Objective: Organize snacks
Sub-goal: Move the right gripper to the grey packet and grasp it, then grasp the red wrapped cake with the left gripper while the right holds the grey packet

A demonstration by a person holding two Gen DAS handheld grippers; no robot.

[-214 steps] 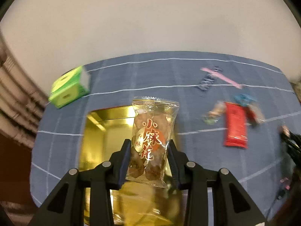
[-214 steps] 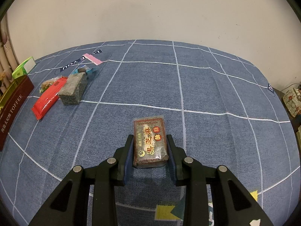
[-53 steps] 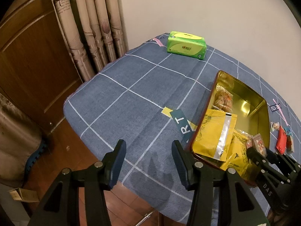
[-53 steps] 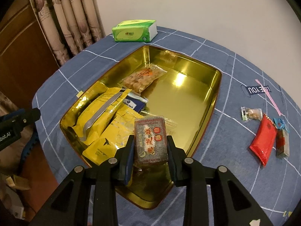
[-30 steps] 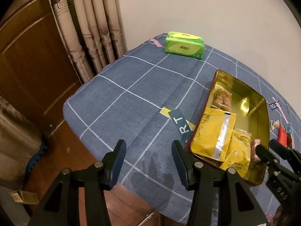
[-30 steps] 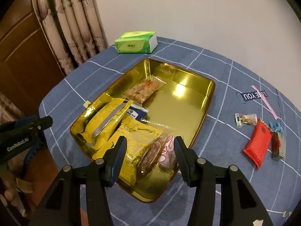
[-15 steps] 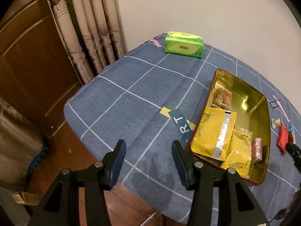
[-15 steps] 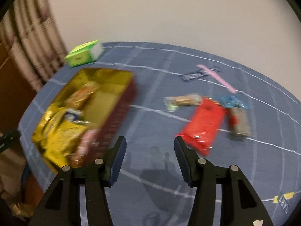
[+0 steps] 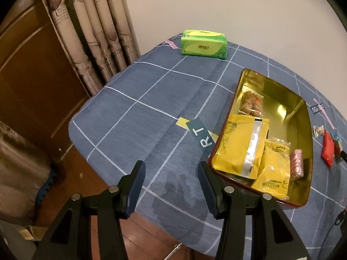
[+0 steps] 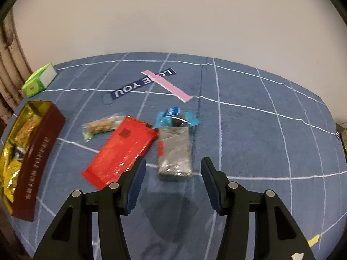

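Observation:
A gold tin tray [image 9: 302, 117] with dark red walls [image 10: 36, 158] holds yellow pouches [image 9: 243, 143], a clear biscuit packet [image 9: 251, 104] and a pink-wrapped snack [image 9: 296, 164]. My left gripper [image 9: 171, 169] hangs open and empty over the blue checked cloth, left of the tray. On the cloth lie a red packet [image 10: 123, 151], a grey-brown block snack [image 10: 174, 151], a blue wrapper [image 10: 173, 117] and a small clear packet [image 10: 102, 125]. Open and empty, my right gripper [image 10: 173, 171] hovers just in front of the grey block.
A green tissue pack [image 9: 203, 44] sits at the cloth's far corner near the curtains [image 9: 95, 32]. A wooden door [image 9: 32, 69] and floor lie beyond the table's left edge. A pink strip [image 10: 167, 85] and a printed label [image 10: 143, 85] mark the cloth.
My right gripper let the dark snack go into the tray, then swung right across the cloth to the loose snacks. The left gripper stayed put.

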